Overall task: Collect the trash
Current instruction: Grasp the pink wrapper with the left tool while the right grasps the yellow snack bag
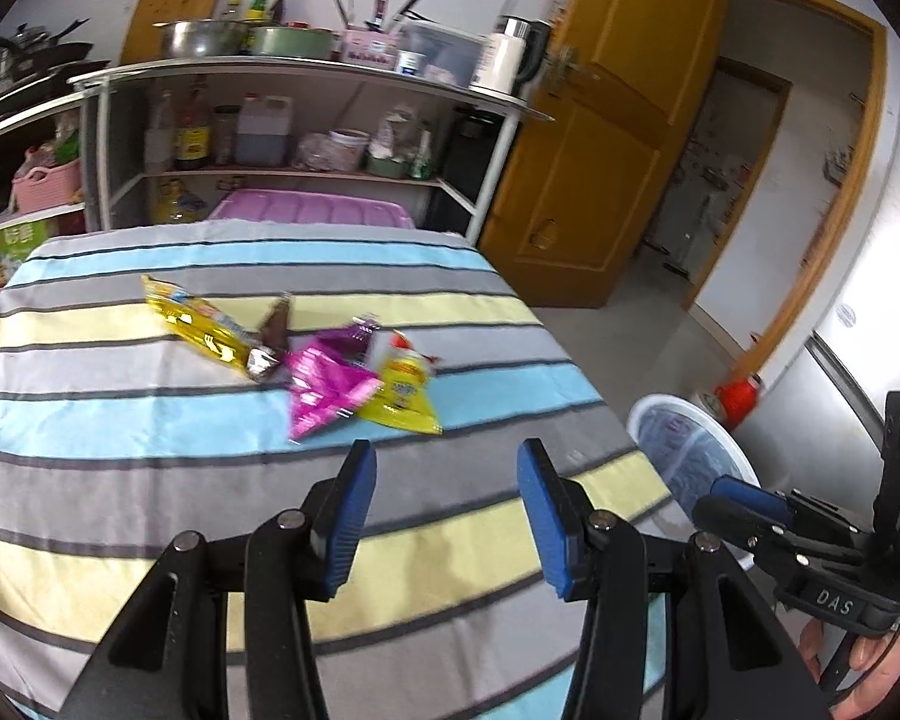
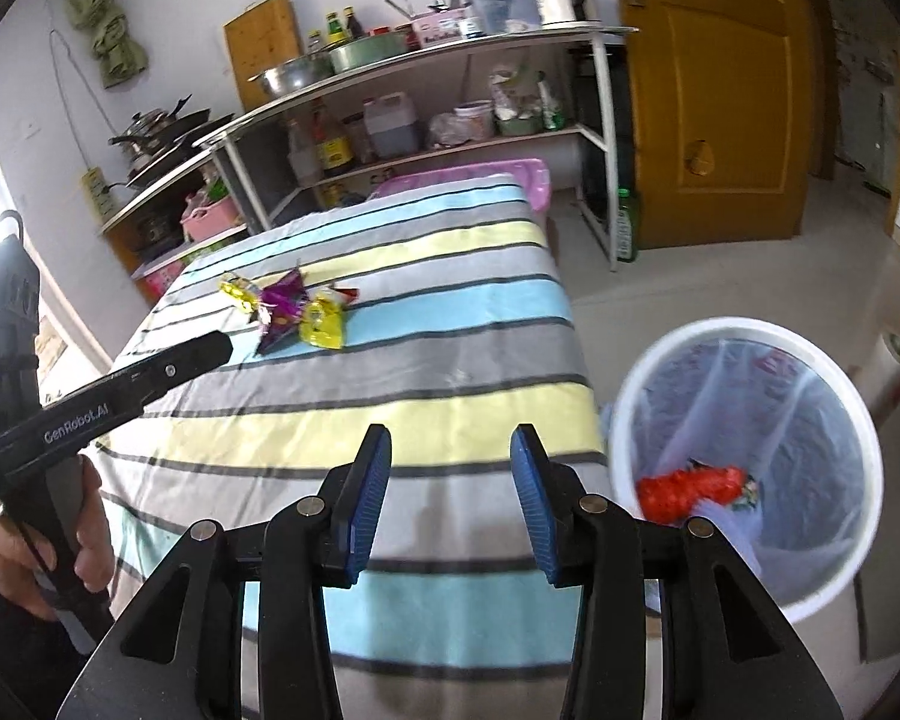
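A: What is the left gripper (image 1: pixel 444 474) doing?
B: Its blue pads stand apart with nothing between them, above the striped cloth on the surface (image 1: pixel 150 438).
A: And the right gripper (image 2: pixel 450 462)?
B: Also spread and empty, near the edge of the surface, pointing down at the cloth.
A: Where is the trash?
B: Ahead of both grippers, well beyond the fingertips, lies a small heap: a long yellow wrapper (image 1: pixel 195 324), a brown wrapper (image 1: pixel 273 333), a pink wrapper (image 1: pixel 327 384) and a yellow packet (image 1: pixel 405 393), touching or overlapping one another.
A: And the bin?
B: The white bin (image 2: pixel 843 387) stands on the floor just right of the right gripper, with a clear liner and a red wrapper (image 2: pixel 687 489) inside.
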Demonstrator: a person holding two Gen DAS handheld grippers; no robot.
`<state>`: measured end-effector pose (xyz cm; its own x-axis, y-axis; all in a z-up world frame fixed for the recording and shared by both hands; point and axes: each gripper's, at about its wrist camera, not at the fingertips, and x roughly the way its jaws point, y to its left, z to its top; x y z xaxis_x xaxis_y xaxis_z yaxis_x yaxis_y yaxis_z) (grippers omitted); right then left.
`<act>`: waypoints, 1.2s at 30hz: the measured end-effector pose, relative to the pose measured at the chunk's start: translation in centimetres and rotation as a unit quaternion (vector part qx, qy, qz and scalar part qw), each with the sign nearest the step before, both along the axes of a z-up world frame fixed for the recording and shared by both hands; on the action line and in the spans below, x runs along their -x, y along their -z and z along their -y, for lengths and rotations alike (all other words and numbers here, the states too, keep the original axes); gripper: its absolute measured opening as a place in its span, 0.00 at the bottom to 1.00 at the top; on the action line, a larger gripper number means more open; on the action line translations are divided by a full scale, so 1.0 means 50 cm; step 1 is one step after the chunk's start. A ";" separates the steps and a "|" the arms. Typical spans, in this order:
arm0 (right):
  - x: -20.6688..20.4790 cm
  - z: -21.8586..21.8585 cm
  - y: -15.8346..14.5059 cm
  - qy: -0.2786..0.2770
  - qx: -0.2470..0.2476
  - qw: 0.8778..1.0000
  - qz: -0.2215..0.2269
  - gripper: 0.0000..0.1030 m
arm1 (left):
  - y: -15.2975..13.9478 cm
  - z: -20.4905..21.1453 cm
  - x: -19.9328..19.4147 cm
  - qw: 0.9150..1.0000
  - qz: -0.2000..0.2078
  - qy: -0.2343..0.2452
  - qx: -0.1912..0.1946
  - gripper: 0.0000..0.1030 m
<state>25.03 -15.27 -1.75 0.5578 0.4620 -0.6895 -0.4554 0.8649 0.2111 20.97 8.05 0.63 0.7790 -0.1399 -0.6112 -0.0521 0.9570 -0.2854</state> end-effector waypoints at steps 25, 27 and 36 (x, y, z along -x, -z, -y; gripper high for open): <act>-0.083 -0.113 0.016 -0.032 0.004 0.999 -0.011 0.42 | 0.085 -0.110 -0.151 0.996 -0.066 -0.043 0.040 0.49; -0.088 -0.119 0.017 -0.031 0.003 0.999 -0.013 0.41 | 0.091 -0.108 -0.154 0.996 -0.072 -0.041 0.039 0.41; -0.117 -0.175 0.017 -0.041 -0.003 0.999 -0.019 0.41 | 0.065 -0.121 -0.113 0.998 -0.045 -0.031 0.039 0.18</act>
